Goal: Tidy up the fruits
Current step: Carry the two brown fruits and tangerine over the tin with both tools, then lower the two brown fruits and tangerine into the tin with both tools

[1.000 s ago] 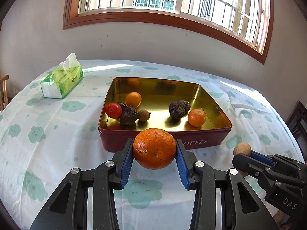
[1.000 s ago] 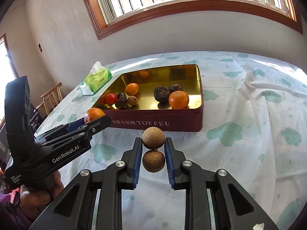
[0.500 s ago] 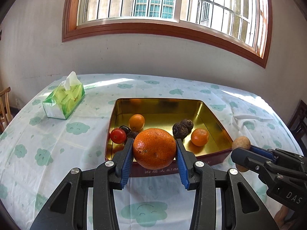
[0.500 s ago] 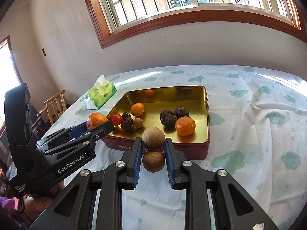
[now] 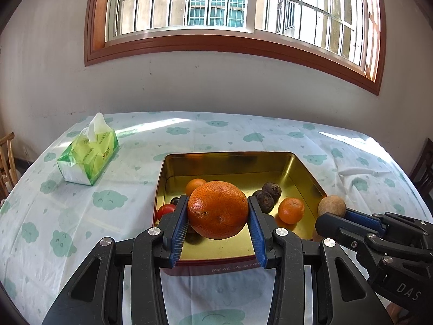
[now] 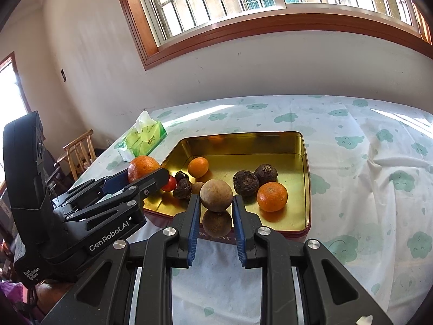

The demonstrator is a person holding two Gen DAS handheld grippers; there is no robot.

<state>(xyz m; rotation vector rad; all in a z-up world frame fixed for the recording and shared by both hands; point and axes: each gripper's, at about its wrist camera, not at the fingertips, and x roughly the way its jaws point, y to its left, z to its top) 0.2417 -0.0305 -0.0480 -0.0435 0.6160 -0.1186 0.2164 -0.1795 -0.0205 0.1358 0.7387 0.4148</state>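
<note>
My left gripper is shut on a large orange, held above the near edge of a gold-lined red tin. My right gripper is shut on two round brown fruits, one stacked over the other, also at the tin's near edge. The tin holds two small oranges, dark wrinkled fruits, a cherry tomato and a small brown fruit. Each gripper shows in the other's view: the right one and the left one with its orange.
A green tissue pack lies on the cloud-print tablecloth left of the tin. Wooden chairs stand off the table's left and right. A wall with a window closes the far side.
Both grippers have risen and moved forward with their fruits, from the cloth in front of the tin to above its near edge. Neither grip has changed.
</note>
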